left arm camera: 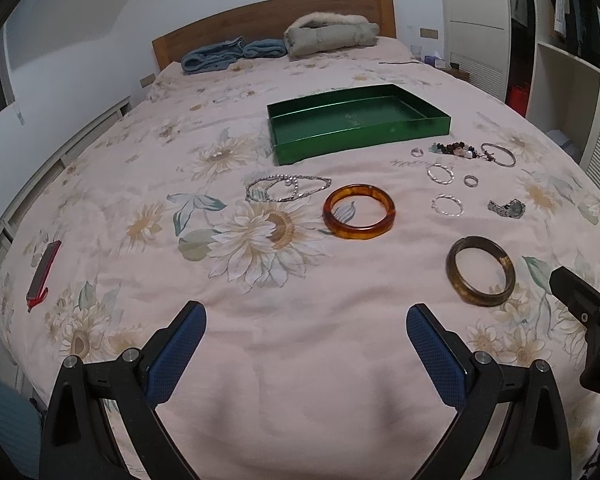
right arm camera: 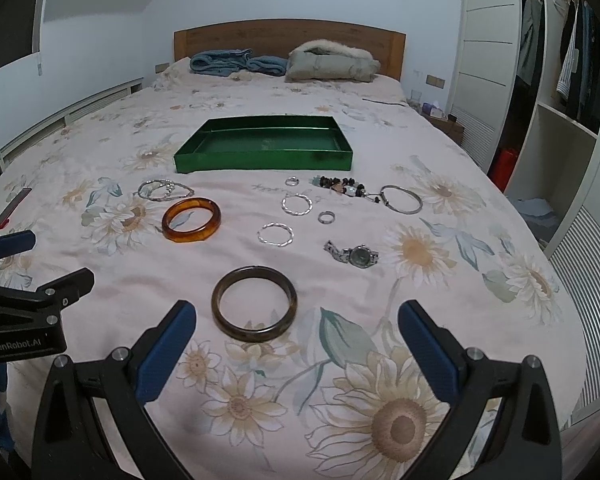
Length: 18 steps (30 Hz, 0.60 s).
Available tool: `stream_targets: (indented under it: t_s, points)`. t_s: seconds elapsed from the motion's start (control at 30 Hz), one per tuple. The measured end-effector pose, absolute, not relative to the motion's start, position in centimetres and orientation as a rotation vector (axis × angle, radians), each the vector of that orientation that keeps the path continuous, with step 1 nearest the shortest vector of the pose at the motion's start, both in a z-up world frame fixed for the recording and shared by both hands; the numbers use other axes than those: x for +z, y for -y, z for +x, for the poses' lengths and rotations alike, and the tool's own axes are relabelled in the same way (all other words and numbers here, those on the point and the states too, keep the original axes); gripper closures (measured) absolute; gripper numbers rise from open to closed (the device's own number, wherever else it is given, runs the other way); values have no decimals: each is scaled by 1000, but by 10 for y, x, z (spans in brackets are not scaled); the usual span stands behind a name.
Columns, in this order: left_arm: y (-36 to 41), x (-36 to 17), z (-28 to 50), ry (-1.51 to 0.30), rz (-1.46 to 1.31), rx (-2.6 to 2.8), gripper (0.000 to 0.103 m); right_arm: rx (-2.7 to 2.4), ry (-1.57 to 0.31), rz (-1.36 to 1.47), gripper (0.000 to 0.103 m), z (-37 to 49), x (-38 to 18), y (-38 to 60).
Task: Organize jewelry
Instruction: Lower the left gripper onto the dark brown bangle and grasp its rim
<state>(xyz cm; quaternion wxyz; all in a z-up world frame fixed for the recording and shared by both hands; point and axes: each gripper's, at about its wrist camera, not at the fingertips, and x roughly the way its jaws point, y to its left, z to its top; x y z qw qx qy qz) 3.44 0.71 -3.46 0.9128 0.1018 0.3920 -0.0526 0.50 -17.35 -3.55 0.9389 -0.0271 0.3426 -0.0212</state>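
A green tray lies on the flowered bedspread. In front of it are an amber bangle, a dark brown bangle, a silver chain necklace, two twisted silver hoops, small rings, a bead bracelet, a thin silver bangle and a wristwatch. My left gripper is open and empty above the bedspread. My right gripper is open and empty, just short of the dark bangle.
A red and black flat object lies near the bed's left edge. Folded blue cloth and a grey fur-trimmed coat lie by the wooden headboard. A white wardrobe with hanging clothes stands at the right.
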Motion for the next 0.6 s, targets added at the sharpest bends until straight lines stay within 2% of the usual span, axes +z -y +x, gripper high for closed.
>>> stream_targets:
  t_s: [0.6]
  points:
    - [46, -38, 39, -870, 237, -170, 3, -61, -694, 11, 1, 1, -41, 228]
